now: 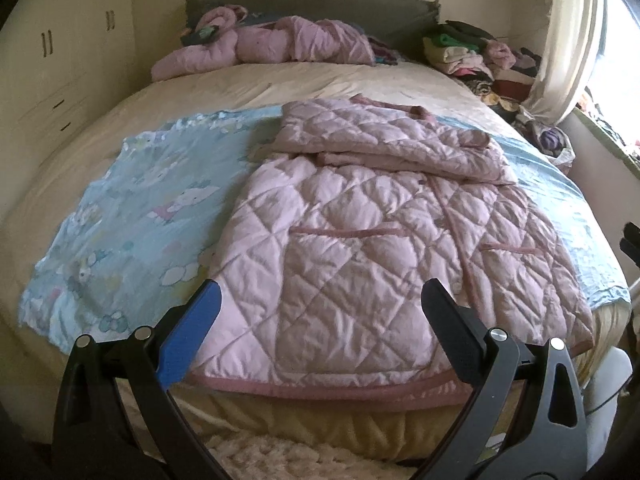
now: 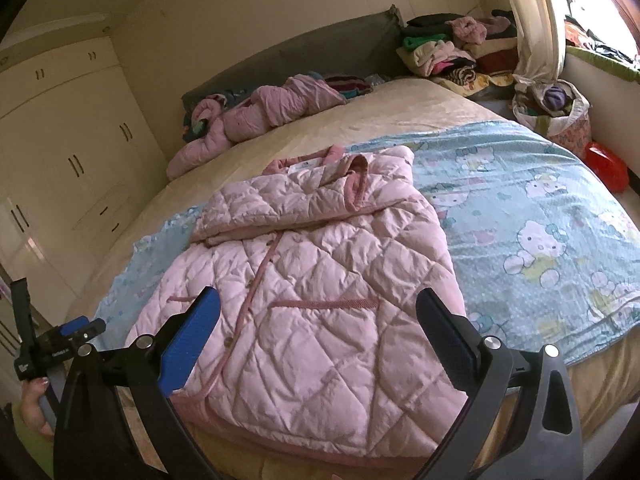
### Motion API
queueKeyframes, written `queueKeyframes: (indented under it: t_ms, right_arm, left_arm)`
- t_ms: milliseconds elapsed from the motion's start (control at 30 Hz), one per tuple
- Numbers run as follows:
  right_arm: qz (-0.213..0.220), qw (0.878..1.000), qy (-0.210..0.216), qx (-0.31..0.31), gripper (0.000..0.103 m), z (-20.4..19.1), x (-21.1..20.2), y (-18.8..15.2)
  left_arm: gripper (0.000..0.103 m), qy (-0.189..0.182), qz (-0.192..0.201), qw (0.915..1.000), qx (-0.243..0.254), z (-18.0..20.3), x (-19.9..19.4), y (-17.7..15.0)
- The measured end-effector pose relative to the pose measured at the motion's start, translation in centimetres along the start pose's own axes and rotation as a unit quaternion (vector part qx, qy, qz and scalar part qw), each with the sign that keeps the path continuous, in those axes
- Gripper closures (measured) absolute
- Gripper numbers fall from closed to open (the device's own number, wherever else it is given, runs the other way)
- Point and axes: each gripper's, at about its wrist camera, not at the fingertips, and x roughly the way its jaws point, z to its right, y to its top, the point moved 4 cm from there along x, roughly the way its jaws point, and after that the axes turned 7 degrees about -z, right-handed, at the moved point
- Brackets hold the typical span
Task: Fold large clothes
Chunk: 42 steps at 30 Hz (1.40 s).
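Lying across the foot of the bed (image 1: 120, 120), a pink quilted jacket (image 1: 340, 240) rests on a light blue cartoon-print sheet (image 1: 132, 216), its hem along the bed's near edge at 6 o'clock and its collar toward 12 o'clock. Both sleeves are folded across the chest, so the top half forms a thick band above the two trimmed pockets. In the left wrist view the left gripper (image 1: 320, 332) hangs over the jacket's hem with its jaws spread wide and nothing between them; one finger is blue, the other black. In the right wrist view the right gripper (image 2: 320, 340) hovers likewise over the lower front of the jacket, jaws wide apart and empty. The left gripper also shows at 8 o'clock of that view, with the person's hand (image 2: 34, 404) on its handle. A second crumpled pink quilted garment (image 1: 272, 44) lies by the grey headboard (image 1: 304, 0) at 12 o'clock. A heap of mixed clothes (image 1: 472, 54) sits at 2 o'clock beside a cream curtain (image 1: 568, 40). White wardrobe doors (image 2: 68, 148) fill the wall at 9 o'clock, and a red object (image 2: 606, 168) lies on the floor at 3 o'clock of the right view, next to a bag stuffed with clothes (image 2: 556, 108).
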Motion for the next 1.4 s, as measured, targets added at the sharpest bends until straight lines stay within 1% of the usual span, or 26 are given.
queueKeyframes:
  t_ms: [300,633,867,1033,1200,1400]
  right_arm:
    - [-0.025,1.0,-0.003,0.007,0.005,1.6,0.8,-1.5]
    - [-0.059,0.998,-0.024,0.024,0.005,4.8,2.0,-3.7]
    - [-0.085,0.995,-0.039,0.042,0.005,7.2,3.1,-5.6]
    - [-0.101,0.993,-0.041,0.039,0.005,7.5,3.9,-6.5]
    - [-0.118,0.992,-0.033,0.038,0.005,7.6,4.8,-7.4]
    - [-0.13,0.99,-0.039,0.038,0.005,7.9,5.3,-8.5]
  left_arm:
    - [0.009,0.027,-0.02,0.999,-0.031,-3.4,1.1,-1.2]
    - [0.009,0.047,-0.05,0.9955,-0.066,-6.9,3.6,-2.8]
    - [0.009,0.061,-0.07,0.9932,-0.069,-8.1,5.0,-3.8]
    - [0.009,0.07,-0.084,0.9914,-0.072,-9.2,6.4,-4.5]
    - [0.009,0.065,-0.1,0.9899,-0.076,-9.8,8.0,-5.0]
    - [0.009,0.047,-0.12,0.9885,-0.08,-10.1,10.3,-5.6]
